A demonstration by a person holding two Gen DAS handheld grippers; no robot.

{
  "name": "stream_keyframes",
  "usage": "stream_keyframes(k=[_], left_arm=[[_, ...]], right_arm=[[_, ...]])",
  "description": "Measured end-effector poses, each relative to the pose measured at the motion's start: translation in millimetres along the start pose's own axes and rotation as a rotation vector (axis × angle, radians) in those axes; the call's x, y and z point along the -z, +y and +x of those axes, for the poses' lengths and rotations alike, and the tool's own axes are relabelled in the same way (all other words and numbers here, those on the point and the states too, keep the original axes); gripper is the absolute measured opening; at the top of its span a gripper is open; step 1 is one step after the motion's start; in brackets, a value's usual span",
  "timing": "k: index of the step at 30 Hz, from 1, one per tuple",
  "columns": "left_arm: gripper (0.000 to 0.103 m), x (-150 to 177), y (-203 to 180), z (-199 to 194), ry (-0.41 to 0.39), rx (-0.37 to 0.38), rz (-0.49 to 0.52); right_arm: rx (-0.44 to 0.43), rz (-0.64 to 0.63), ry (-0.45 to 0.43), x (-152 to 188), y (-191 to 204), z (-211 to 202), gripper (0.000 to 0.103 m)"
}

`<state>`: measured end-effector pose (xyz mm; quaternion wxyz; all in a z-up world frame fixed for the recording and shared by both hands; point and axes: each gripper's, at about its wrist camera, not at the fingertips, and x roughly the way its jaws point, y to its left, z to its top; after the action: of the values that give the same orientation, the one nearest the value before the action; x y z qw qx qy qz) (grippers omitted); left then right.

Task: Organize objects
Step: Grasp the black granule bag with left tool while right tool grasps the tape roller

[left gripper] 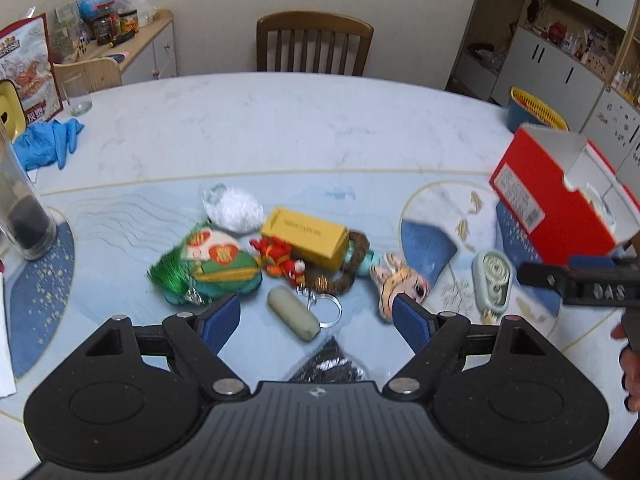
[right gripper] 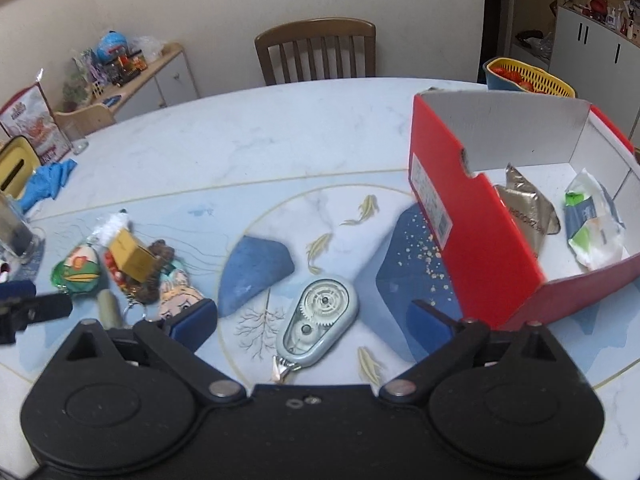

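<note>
Marbled table (left gripper: 280,128): left gripper (left gripper: 316,316) and right gripper (right gripper: 316,320) both spread wide, empty; correction-tape dispenser (right gripper: 320,316) lies left of red box (right gripper: 480,240).

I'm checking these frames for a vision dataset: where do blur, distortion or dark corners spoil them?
Left wrist view: the other black gripper at the right edge is motion-smeared, the red cardboard box soft. Right wrist view: the pale blue correction-tape dispenser is fairly sharp. Both views: fisheye bends the marble-pattern table edge; corners are dark.
</note>
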<state>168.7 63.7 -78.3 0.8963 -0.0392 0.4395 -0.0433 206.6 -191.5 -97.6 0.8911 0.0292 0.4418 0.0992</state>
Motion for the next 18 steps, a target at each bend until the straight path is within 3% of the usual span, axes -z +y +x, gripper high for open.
stream_keyframes(k=[8, 18], left_arm=[[0.083, 25.3, -8.8, 24.4, 0.078, 0.050, 0.057], [0.083, 49.3, -11.5, 37.8, 0.082, 0.018, 0.087]], right_arm=[[0.037, -0.007, 0.057, 6.1, 4.0, 40.1, 0.099], [0.084, -0.009, 0.099, 13.3, 3.4, 64.4, 0.092]])
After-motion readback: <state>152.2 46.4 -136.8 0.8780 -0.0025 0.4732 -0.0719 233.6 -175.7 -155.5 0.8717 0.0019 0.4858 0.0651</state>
